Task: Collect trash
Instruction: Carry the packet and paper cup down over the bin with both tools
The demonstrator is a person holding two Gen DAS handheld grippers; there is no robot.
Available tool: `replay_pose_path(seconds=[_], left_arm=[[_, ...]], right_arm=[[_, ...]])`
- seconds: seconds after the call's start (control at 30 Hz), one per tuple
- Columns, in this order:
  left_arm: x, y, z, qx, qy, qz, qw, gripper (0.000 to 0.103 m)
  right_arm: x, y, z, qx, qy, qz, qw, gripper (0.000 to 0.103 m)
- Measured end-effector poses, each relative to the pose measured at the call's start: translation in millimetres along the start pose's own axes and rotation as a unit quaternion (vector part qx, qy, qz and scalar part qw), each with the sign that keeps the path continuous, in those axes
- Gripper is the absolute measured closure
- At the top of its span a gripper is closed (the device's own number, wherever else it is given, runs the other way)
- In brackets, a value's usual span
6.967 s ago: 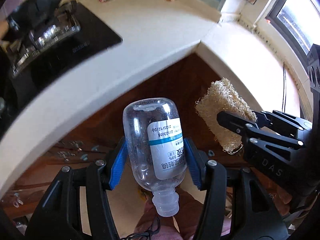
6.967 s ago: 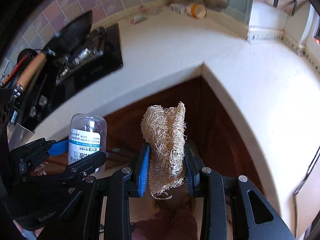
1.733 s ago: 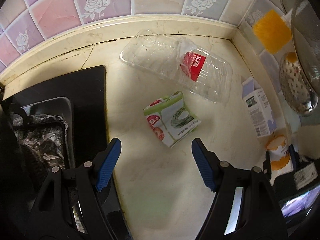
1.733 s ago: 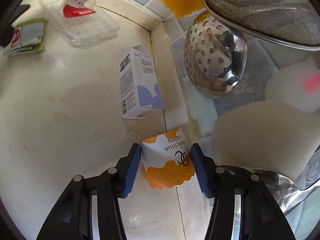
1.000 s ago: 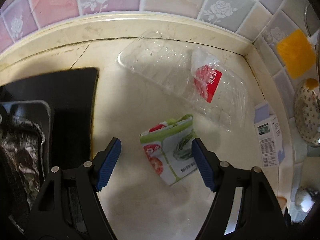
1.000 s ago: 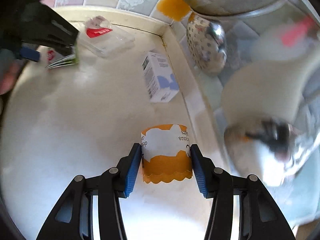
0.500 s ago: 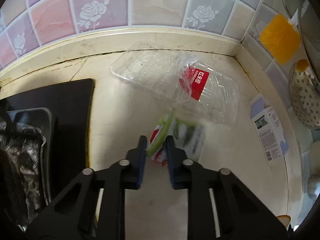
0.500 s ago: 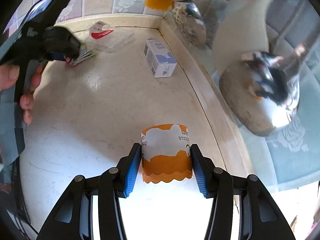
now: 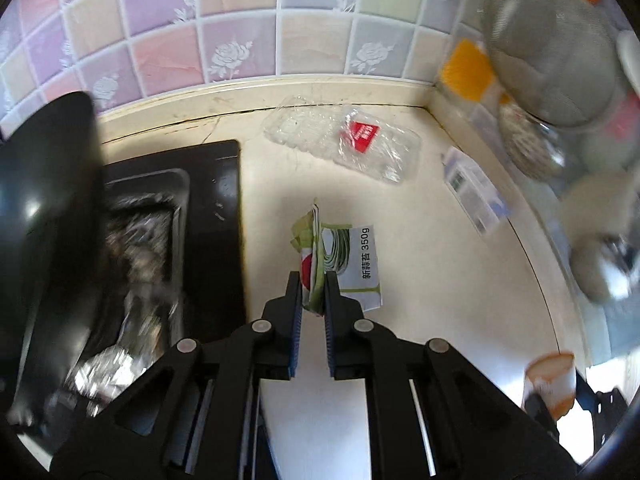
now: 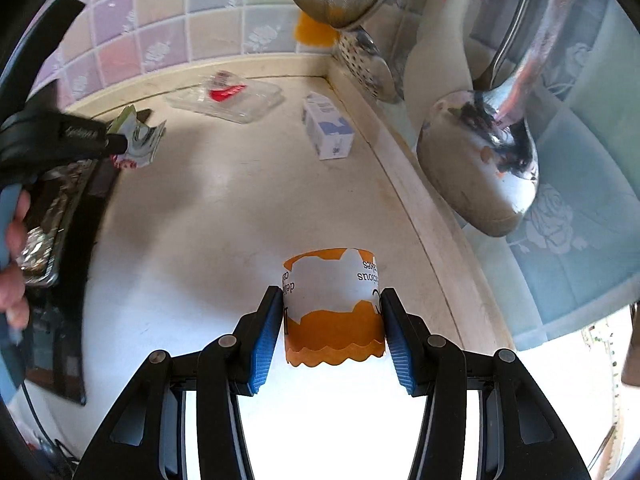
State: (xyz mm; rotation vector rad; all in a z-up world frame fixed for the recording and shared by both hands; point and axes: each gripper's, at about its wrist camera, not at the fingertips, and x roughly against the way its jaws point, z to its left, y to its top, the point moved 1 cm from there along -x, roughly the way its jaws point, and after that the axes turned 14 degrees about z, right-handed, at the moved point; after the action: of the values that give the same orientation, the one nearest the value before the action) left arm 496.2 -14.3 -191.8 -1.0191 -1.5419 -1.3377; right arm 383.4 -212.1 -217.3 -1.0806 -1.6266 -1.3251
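My left gripper point(image 9: 313, 290) is shut on a green and white food packet point(image 9: 348, 258) and holds it above the cream counter point(image 9: 420, 272); the packet also shows in the right wrist view point(image 10: 138, 140). My right gripper point(image 10: 332, 312) is shut on an orange and white paper cake cup point(image 10: 332, 304), lifted off the counter; the cup also shows in the left wrist view point(image 9: 550, 376). A clear plastic tray with a red label point(image 9: 352, 146) and a small white and blue box point(image 9: 474, 188) lie on the counter near the tiled wall.
A black stove top point(image 9: 216, 220) with foil-lined pans point(image 9: 132, 240) is on the left. Metal strainers and ladles point(image 10: 480, 168) hang at the right by the corner. A tiled backsplash point(image 9: 240, 40) runs along the back.
My left gripper closed on the green packet and lifted it back from the wall. My right gripper pulled back and up with the cake cup.
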Motion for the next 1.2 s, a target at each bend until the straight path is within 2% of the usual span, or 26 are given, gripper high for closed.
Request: replay_pose_path(seconds=[0.17,0.3,0.67,0.83,0.97,1.2], left_arm=[[37.9,-49.5,3.7,-0.024,-0.005,0.000,0.9997,0.096],[63.3,-92.9,6.0,-0.049,-0.024,0.010,0.9985,0.096],[99.5,-211.9,22.2,-0.145,-0.067,0.034,0.9867,0.096],[104.2,-267.8,41.5,-0.174,-0.086,0.047,0.9798,0.096],[98.4,-309.7,53.8,-0.193,-0.088,0.061,0.9753,0.096],[56.9,-374.2,72.5,-0.208,-0.089,0.127,0.9657,0.095]], right_arm=[[22.9,-25.9,2.1,0.006,0.026,-0.013,1.000,0.054],[38.9,-48.9,6.4,-0.006,0.050,-0.010,0.999,0.054],[86.3,-152.0,45.2,-0.069,0.057,-0.002,0.996,0.054],[98.1,-215.0,76.8,-0.104,0.053,0.010,0.993,0.054],[96.6,-268.6,100.9,-0.117,0.061,0.032,0.991,0.054],[70.6,-335.7,118.1,-0.128,0.078,0.088,0.985,0.053]])
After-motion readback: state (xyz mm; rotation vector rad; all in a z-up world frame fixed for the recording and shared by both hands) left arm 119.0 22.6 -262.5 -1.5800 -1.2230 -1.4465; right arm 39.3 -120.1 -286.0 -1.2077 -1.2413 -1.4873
